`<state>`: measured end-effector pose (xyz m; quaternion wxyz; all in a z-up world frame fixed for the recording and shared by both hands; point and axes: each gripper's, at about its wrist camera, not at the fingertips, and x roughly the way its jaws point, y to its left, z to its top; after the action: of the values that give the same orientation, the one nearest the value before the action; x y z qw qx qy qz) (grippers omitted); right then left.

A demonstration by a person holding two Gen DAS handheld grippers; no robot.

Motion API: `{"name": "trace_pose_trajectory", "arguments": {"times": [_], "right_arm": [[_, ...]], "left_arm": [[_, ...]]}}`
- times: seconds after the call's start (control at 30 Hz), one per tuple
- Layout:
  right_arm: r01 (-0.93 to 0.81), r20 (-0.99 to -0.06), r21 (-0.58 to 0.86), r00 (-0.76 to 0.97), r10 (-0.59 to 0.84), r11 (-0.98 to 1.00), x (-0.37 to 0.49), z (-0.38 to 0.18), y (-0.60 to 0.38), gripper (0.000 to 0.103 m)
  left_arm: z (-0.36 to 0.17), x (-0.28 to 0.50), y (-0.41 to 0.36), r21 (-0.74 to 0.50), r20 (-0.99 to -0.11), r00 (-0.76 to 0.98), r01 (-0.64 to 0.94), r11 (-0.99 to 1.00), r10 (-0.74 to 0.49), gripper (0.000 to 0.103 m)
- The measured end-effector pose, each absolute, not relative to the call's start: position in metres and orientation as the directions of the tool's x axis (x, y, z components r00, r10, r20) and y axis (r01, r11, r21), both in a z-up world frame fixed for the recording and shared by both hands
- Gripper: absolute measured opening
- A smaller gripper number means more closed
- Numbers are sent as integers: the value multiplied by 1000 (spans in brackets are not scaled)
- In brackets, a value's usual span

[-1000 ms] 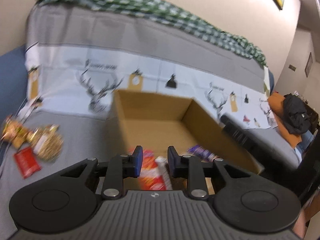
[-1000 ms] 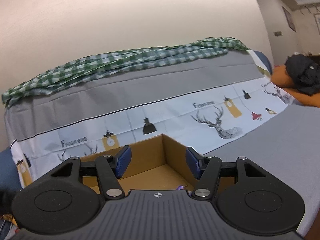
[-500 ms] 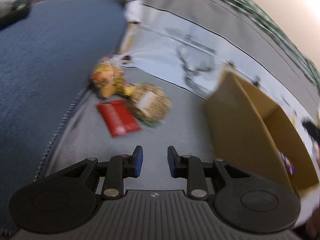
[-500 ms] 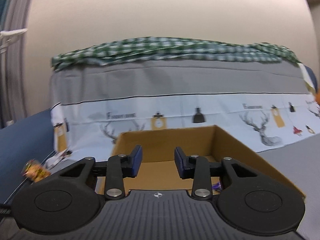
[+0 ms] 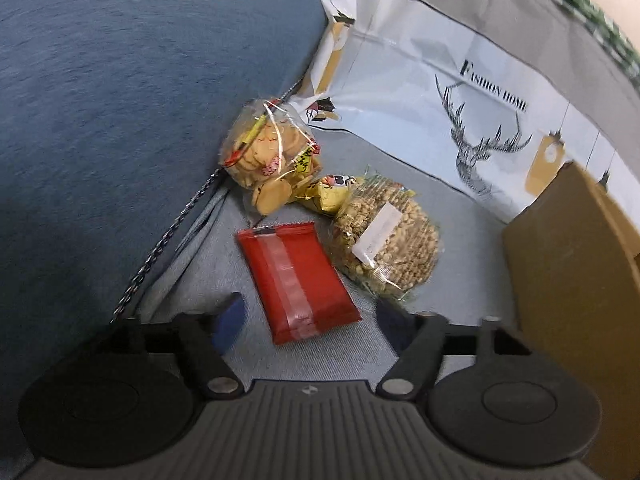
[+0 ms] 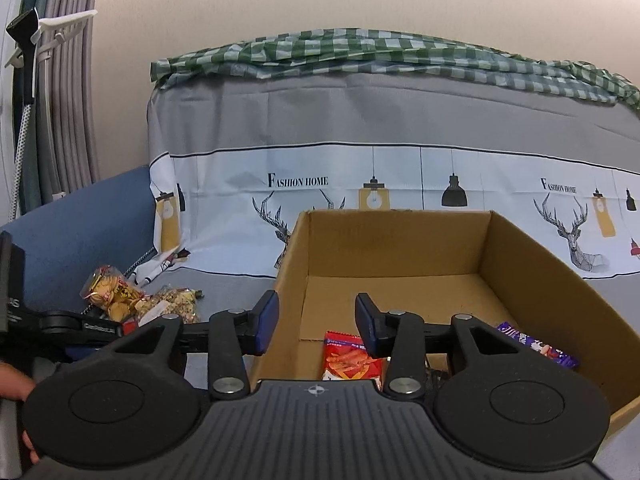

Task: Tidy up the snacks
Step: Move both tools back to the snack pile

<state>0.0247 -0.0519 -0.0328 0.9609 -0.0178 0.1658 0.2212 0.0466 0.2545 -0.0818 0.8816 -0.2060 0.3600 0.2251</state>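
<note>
Grey cover; left gripper (image 5: pixel 310 318) fingers now spread around red packet (image 5: pixel 296 280).

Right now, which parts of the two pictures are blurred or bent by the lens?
Left wrist view: the open left gripper is motion-smeared, the green checked cloth blurs at the corner, but the red packet is fairly sharp. Right wrist view: sharp; the fisheye bends the curtain and the cardboard box.

Grey sofa cover (image 5: pixel 460 216) bears red packet (image 5: pixel 296 282), nut bag (image 5: pixel 386 240), cardboard box (image 6: pixel 400 248).
</note>
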Motion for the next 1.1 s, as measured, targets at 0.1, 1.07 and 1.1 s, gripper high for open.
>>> {"name": "trace_pose_trajectory", "arguments": {"times": [0.1, 1.07, 1.1], "right_arm": [[-431, -336, 29, 846, 415, 902, 24, -35, -48, 45], [-669, -525, 89, 598, 605, 738, 48, -7, 58, 83], [-671, -533, 107, 584, 612, 734, 55, -8, 69, 83]], "left_arm": [[-87, 58, 248, -120, -732, 613, -543, 831, 296, 80], [-68, -55, 252, -439, -825, 565, -628, 642, -11, 54], [-70, -54, 250, -430, -827, 562, -626, 651, -7, 54]]}}
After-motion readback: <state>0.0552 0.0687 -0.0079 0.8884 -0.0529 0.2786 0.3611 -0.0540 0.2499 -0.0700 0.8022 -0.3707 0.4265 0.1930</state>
